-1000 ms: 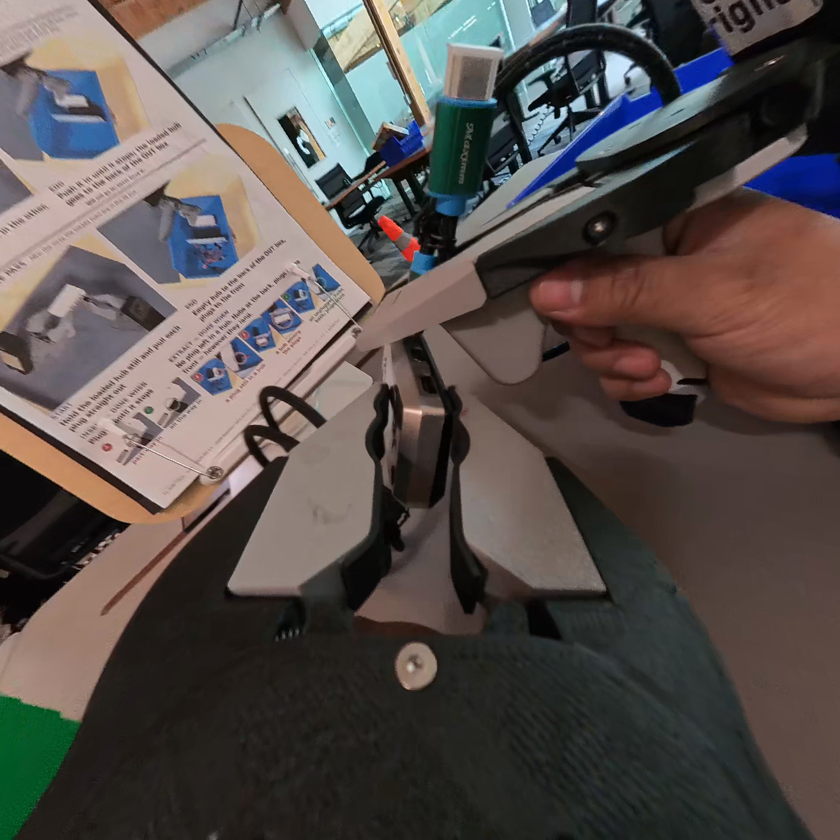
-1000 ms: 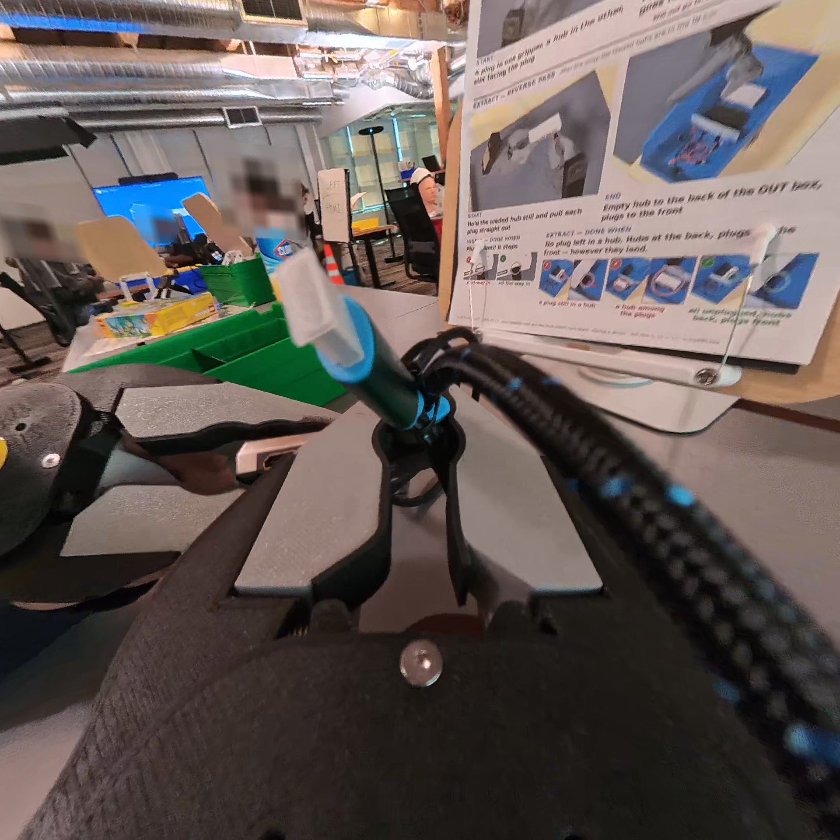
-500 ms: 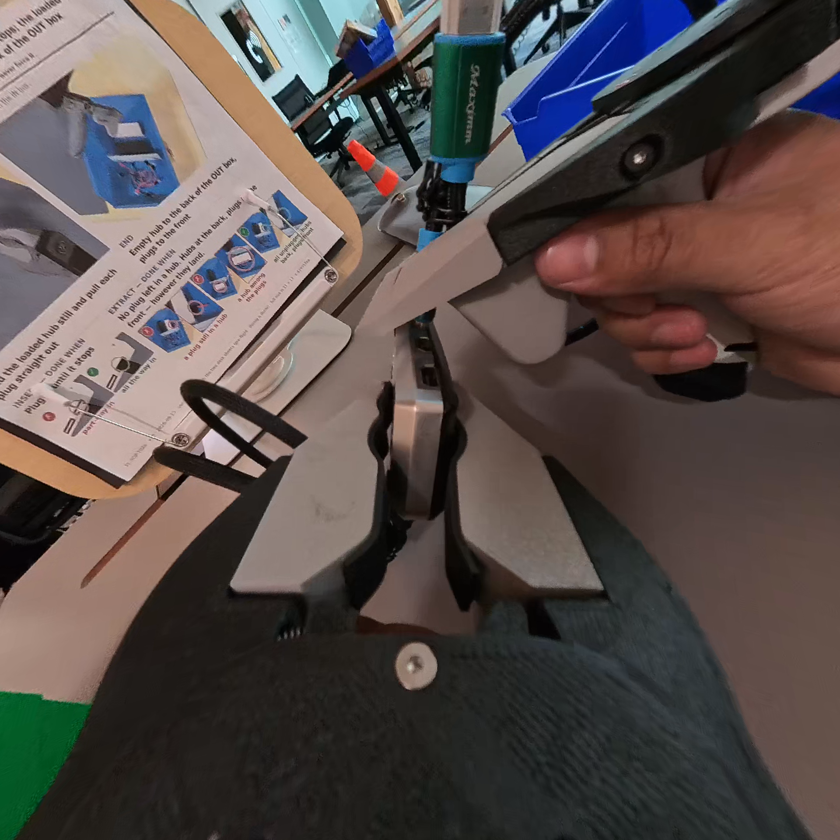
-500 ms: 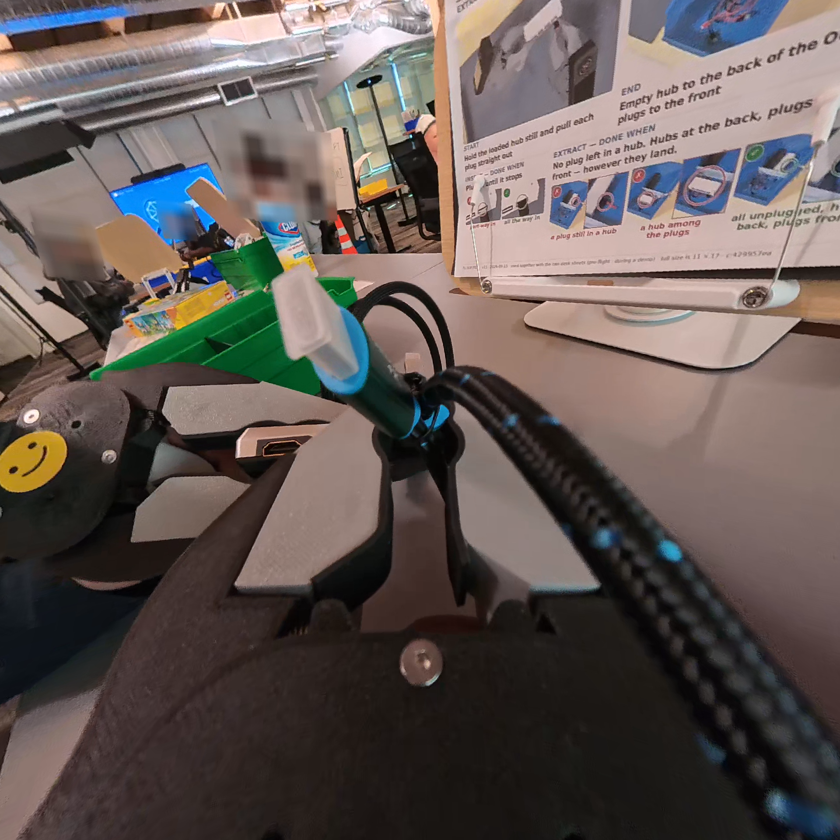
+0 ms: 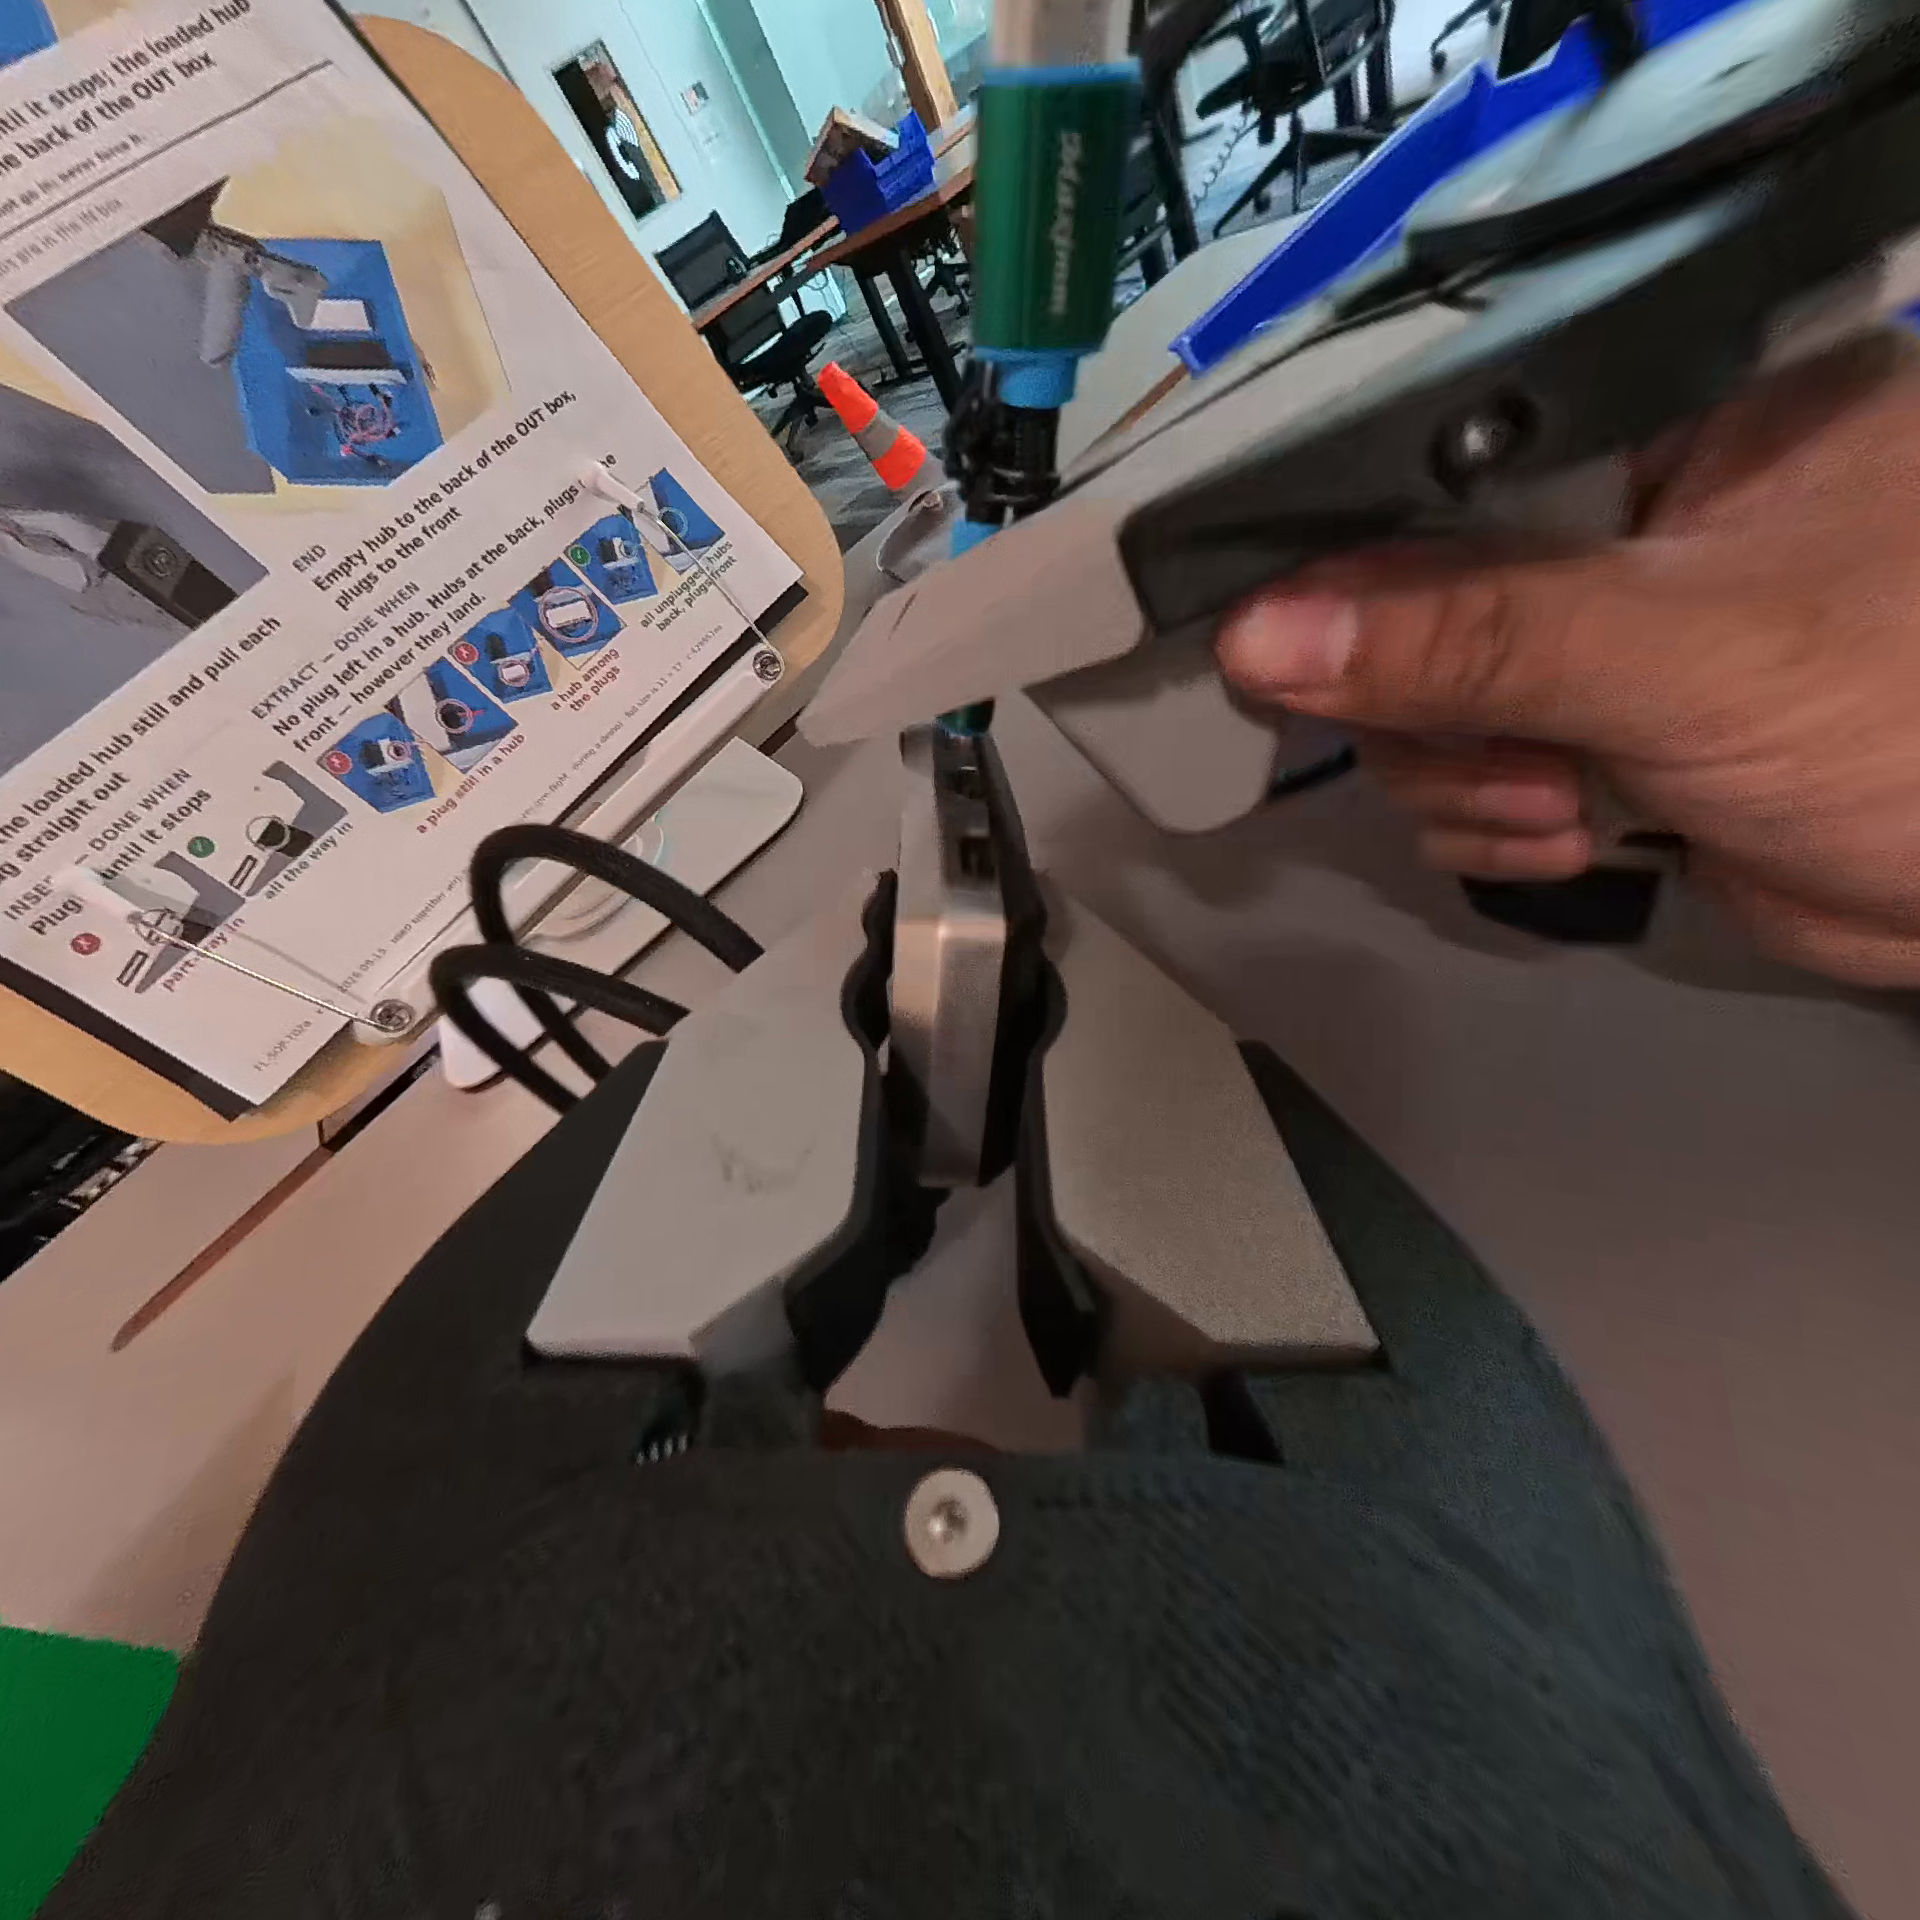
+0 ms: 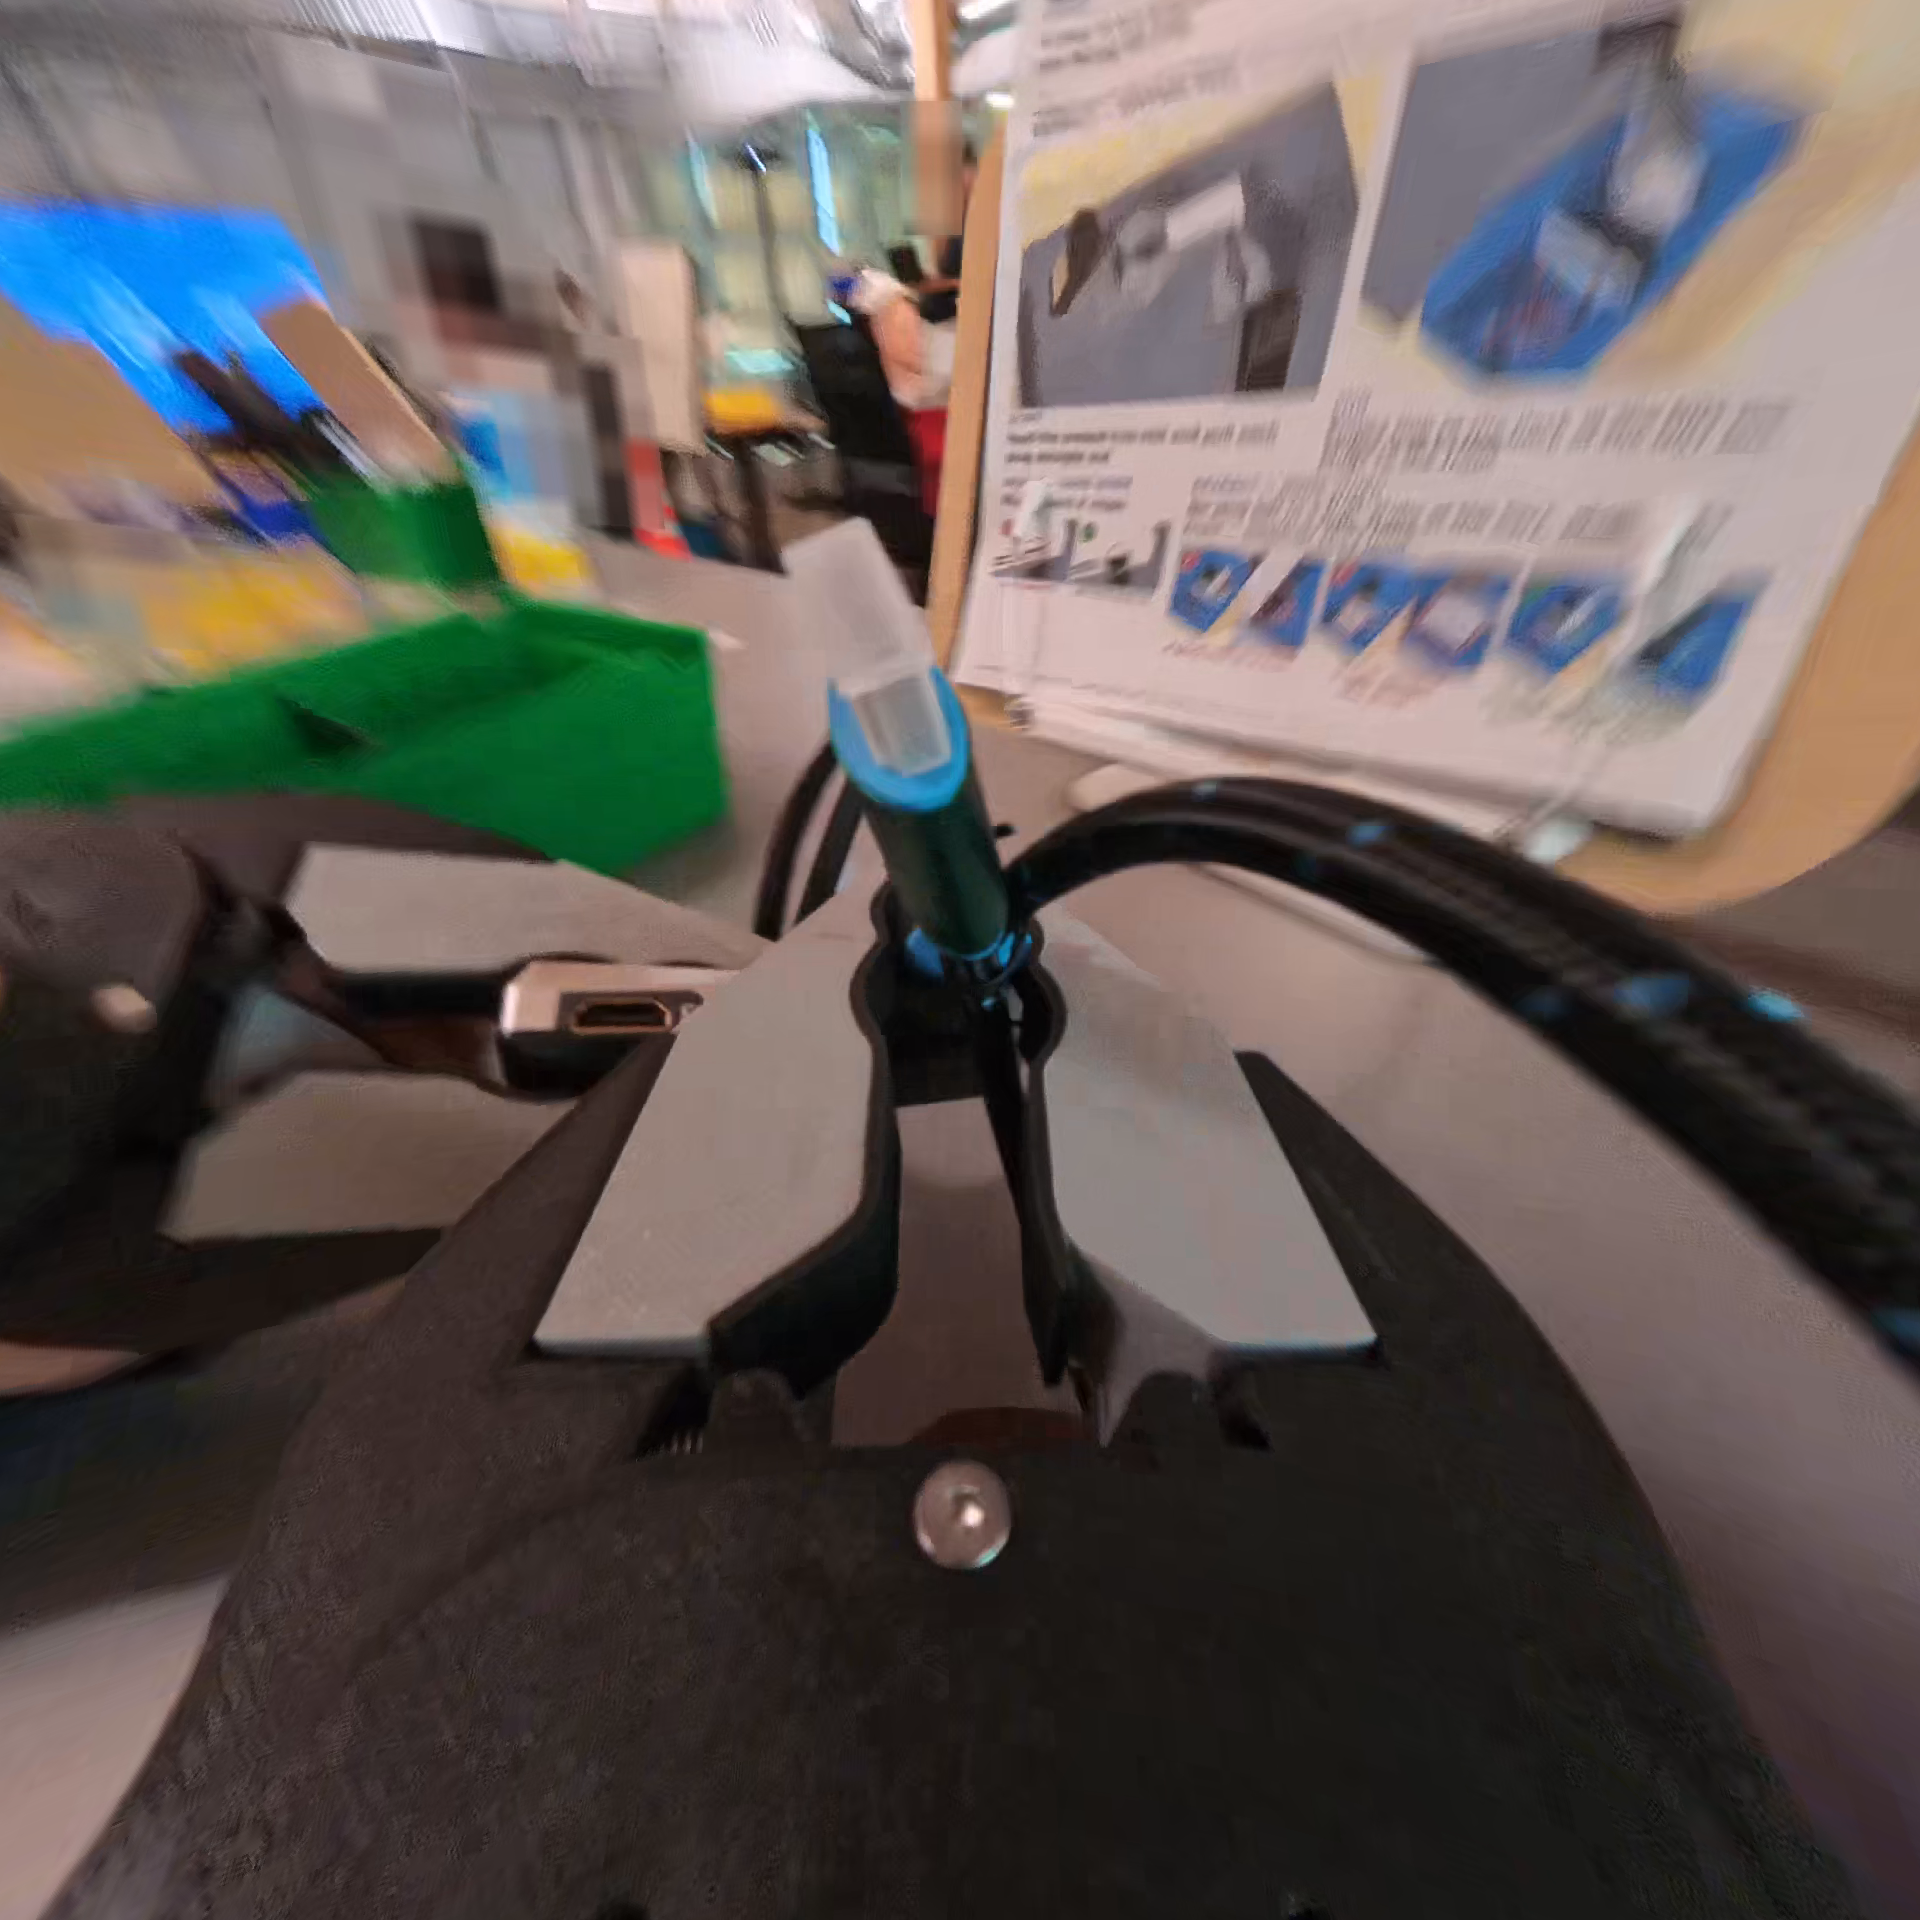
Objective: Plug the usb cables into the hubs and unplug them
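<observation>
My left gripper [image 5: 956, 935] is shut on a silver hub [image 5: 951, 997], held edge-up with its ports facing away. My right gripper [image 6: 961, 987] is shut on the base of a green plug [image 6: 925, 821] with a blue collar and a clear cap [image 6: 868, 613]. The plug stands up between the fingers, and its braided black-and-blue cable [image 6: 1455, 904] arcs off to the right. In the left wrist view the right gripper [image 5: 935, 665], held by a hand [image 5: 1610, 727], crosses just above the hub's far end, with the plug [image 5: 1044, 208] upright. In the right wrist view the hub [image 6: 613, 1013] sits left of my left finger.
An instruction sheet on a wooden board [image 5: 416, 468] stands on a white base at the back of the grey table [image 5: 1558, 1195]. Black cable loops [image 5: 582, 935] lie before it. A green bin [image 6: 520, 717] is at the left and a blue bin [image 5: 1351, 239] at the right. The grippers' ends are close to 4 centimeters from one another.
The two grippers have drawn closer together. The plug has swung from leaning left to nearly upright. The right wrist view is now motion-blurred. Both grips are unchanged.
</observation>
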Available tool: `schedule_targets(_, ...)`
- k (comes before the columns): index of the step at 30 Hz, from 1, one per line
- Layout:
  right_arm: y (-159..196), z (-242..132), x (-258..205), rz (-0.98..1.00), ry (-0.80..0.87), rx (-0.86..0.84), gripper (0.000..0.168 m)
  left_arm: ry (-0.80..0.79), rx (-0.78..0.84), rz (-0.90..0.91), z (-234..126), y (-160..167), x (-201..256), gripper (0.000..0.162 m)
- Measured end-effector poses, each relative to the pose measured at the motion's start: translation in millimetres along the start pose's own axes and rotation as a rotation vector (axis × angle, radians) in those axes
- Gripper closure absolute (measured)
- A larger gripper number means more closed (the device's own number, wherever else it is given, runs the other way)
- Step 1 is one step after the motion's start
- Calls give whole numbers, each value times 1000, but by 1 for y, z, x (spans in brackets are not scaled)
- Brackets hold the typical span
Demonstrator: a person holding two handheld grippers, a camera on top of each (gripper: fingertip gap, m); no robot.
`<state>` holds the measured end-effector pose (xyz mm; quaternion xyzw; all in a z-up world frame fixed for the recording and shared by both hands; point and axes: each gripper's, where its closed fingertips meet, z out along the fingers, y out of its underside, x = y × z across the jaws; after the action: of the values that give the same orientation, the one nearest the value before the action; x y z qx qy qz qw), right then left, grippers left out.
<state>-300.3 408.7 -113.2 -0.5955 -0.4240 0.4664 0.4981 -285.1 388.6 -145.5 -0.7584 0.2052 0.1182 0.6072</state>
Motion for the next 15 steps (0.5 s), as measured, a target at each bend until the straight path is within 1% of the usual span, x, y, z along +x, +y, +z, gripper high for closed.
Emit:
schedule_targets(1,-4,-1,-1,-165,70,-14,151,3,4,-13,0,-1,-1,142)
schedule_targets(2,-7,-1,-4,-262,112,-12,151,4,5,-25,-1,0,-2,143)
schedule_targets(3,-8,0,-7,-280,124,-7,152,-1,-2,-25,-1,1,-3,143)
schedule_targets(6,-2,5,-7,-188,90,-7,152,-15,-26,-15,0,8,-6,143)
schedule_targets(15,-1,5,-7,-195,80,0,152,-23,-22,-4,0,9,-6,143)
